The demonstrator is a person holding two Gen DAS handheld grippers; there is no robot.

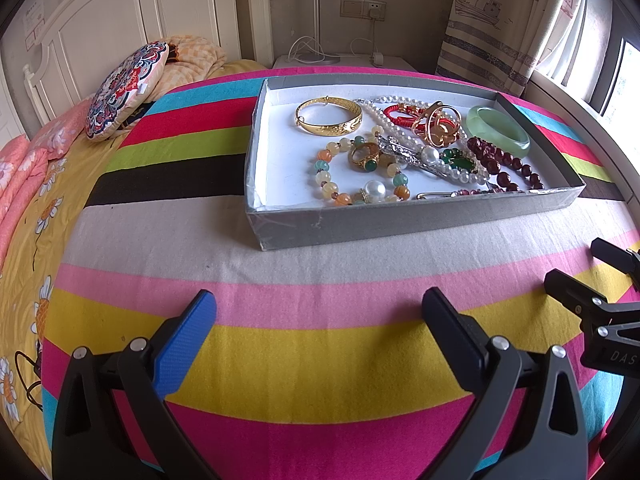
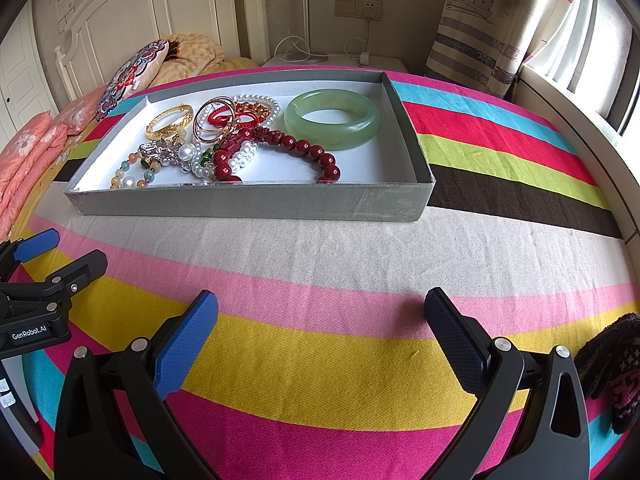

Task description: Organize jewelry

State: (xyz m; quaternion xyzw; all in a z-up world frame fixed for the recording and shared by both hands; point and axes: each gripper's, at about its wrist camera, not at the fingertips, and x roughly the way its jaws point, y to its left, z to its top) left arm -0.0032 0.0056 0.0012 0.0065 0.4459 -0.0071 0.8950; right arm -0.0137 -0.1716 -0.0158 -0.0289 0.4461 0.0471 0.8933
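A shallow grey box (image 1: pixel 360 228) (image 2: pixel 248 202) with a white floor lies on a striped cloth and holds tangled jewelry. Inside are a gold bangle (image 1: pixel 329 116) (image 2: pixel 170 122), a pale green jade bangle (image 1: pixel 498 130) (image 2: pixel 332 118), a dark red bead bracelet (image 1: pixel 504 168) (image 2: pixel 304 148), a pearl string (image 1: pixel 394 124), a multicolour bead bracelet (image 1: pixel 332 176) and a gold ring (image 1: pixel 364 157). My left gripper (image 1: pixel 320 316) stands open over the yellow and pink stripes, short of the box. My right gripper (image 2: pixel 322 316) is open too, nothing between its fingers, near the box's front wall.
The striped cloth (image 2: pixel 320 360) covers a bed. A patterned cushion (image 1: pixel 126 88) and orange blanket lie by the headboard. A nightstand with cables (image 1: pixel 320 58) and a curtain (image 1: pixel 500 24) stand behind. A dark knitted item (image 2: pixel 612 368) lies at the right.
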